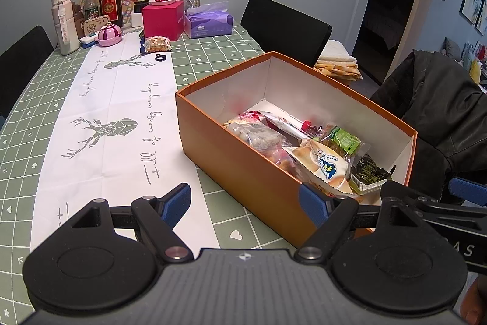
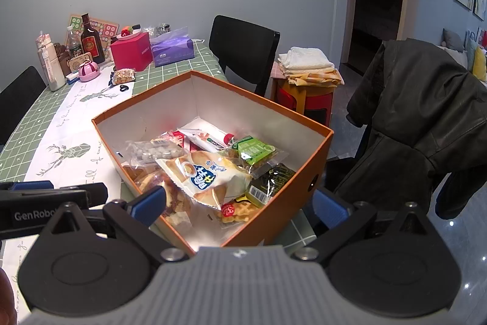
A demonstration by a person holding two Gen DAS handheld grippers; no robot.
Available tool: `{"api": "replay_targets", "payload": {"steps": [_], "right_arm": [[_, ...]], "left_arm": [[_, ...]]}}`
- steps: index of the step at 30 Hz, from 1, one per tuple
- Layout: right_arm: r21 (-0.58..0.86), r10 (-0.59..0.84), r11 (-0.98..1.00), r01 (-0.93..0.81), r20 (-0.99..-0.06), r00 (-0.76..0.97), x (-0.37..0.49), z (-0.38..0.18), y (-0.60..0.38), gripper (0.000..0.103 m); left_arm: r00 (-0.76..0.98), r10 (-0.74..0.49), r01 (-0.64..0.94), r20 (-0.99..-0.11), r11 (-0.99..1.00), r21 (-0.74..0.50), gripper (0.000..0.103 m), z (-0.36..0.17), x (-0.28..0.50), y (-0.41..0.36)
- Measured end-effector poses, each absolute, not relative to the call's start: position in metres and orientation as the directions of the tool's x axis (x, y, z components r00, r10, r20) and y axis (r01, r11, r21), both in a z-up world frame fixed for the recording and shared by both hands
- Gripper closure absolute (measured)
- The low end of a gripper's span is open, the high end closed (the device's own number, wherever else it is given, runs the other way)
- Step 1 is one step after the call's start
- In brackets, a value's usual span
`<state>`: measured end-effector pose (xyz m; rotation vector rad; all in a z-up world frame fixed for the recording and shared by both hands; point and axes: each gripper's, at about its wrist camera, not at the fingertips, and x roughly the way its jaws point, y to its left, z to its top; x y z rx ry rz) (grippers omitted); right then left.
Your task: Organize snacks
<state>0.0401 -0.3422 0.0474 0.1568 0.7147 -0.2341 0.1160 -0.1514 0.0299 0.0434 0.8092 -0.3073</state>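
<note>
Grey walls and a dark doorway (image 1: 392, 5) frame the table (image 1: 213, 51), which wears a green grid cloth under a white runner (image 1: 115, 118) printed with deer. On the table's right side stands an orange box (image 1: 243, 169) with a white interior, open at the top. Inside it lie the snacks: a cream bread packet (image 2: 207, 175) on top, a green packet (image 2: 257, 150) beside it, a dark packet (image 2: 274, 181) toward the near right corner, a clear bag of round pieces (image 2: 155, 151) on the left, and a waffle-like piece (image 2: 237, 213) at the near wall.

Your left tool (image 1: 245, 204) hovers just outside the box's near left corner with its blue pads (image 1: 178, 200) spread wide and nothing between them. Your right tool (image 2: 240, 204) is likewise spread wide and empty; its left pad hangs over the box's contents, while its right pad sits outside the box's right wall.

One more snack bag (image 1: 157, 44) rests at the far end of the runner, well apart from the box, with a small black ring-shaped item (image 1: 160, 57) just beside it. Behind stand a red box (image 1: 162, 20), a purple tissue pack (image 1: 208, 23), a dark bottle (image 1: 110, 0) and a pink round container (image 1: 109, 35). A black chair (image 1: 283, 26) faces the table; a dark jacket (image 2: 426, 118) drapes another chair at right.
</note>
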Motion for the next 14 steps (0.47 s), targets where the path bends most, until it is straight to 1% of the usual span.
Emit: {"api": "replay_targets", "payload": {"steps": [14], "right_arm": [[0.066, -0.16, 0.961, 0.269, -0.661, 0.733, 0.0398, 0.0499, -0.3435, 0.003]], "left_arm": [[0.663, -0.271, 0.303, -0.698, 0.95, -0.082, 0.008, 0.0309, 0.1138, -0.1513]]}}
